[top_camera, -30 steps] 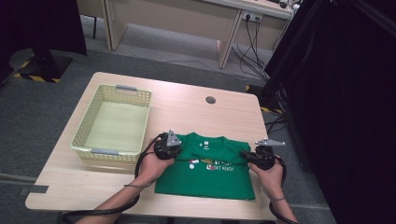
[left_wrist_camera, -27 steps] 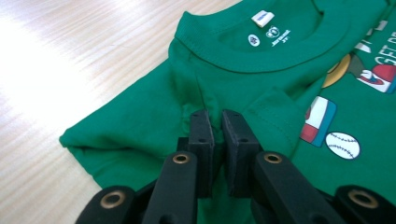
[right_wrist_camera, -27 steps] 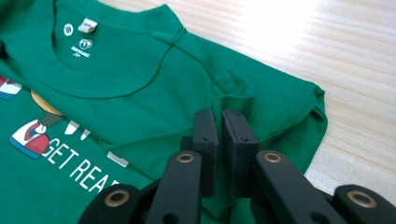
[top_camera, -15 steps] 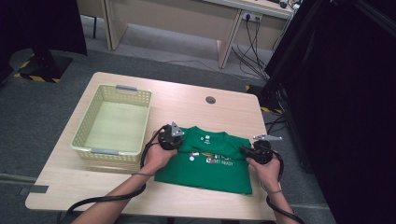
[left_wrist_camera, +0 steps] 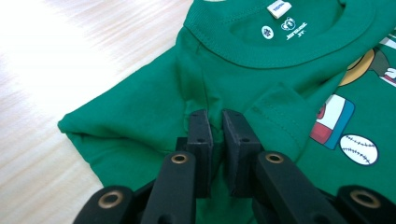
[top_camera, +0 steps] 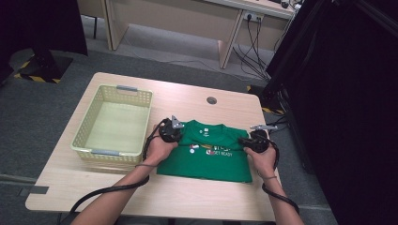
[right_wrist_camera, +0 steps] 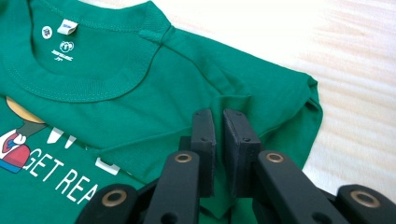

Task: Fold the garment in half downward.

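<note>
a yellow basket stands on the left part of the wooden table, just beside my left hand. my left gripper sits at the left shoulder of the green t-shirt; its jaws are clenched on a pinch of the cloth near the collar, a small fold caught between the pads. the t-shirt lies folded and flat on the near middle of the table, print side up, collar toward the far edge. my right gripper sits at the t-shirt's right shoulder, jaws likewise nipped tight on a ridge of green cloth just inside the sleeve edge.
</note>
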The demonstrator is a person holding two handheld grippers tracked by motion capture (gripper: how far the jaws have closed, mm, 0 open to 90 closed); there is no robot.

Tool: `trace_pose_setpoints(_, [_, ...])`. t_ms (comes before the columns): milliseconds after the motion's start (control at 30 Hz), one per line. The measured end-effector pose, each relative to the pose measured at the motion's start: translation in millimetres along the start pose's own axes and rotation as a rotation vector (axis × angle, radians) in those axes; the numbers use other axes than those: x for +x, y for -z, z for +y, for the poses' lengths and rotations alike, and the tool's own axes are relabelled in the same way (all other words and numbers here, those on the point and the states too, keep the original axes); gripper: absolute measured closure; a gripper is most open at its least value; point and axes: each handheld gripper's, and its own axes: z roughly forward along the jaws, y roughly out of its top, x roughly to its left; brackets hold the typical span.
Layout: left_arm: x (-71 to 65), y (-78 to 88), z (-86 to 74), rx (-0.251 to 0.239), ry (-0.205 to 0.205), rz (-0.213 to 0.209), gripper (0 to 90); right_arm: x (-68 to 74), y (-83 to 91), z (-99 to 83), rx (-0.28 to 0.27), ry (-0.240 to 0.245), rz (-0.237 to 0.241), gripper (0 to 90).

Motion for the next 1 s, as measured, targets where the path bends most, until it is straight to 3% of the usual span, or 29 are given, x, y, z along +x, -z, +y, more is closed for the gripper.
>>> trace_pose_setpoints(200, [9.1, -5.0, 5.6, -0.004, 0.019, 0.013, 78.1, -0.2, -9.8, 7.6, 0.01, -0.009, -0.008, 80.6])
trace_pose_setpoints(400, [14.9, 2.4, 18.9, -0.05, 0.045, 0.028, 61.2, -3.0, -2.2, 17.8, -0.027, -0.009, -0.023, 71.9])
trace_pose_setpoints(500, [18.7, 2.7, 28.0, -0.055, 0.05, 0.037, 59.9, -5.4, 2.0, 28.7, -0.048, -0.01, -0.026, 70.7])
trace_pose_setpoints(633, [24.0, -5.4, 35.5, -0.036, 0.047, 0.039, 57.9, -3.9, -3.9, 39.5, -0.034, 0.013, -0.014, 68.5])
trace_pose_setpoints(1000, [25.0, -29.0, 37.5, 0.006, 0.055, 0.008, 58.7, 5.9, -30.3, 51.6, 0.0, 0.067, 0.045, 65.5])
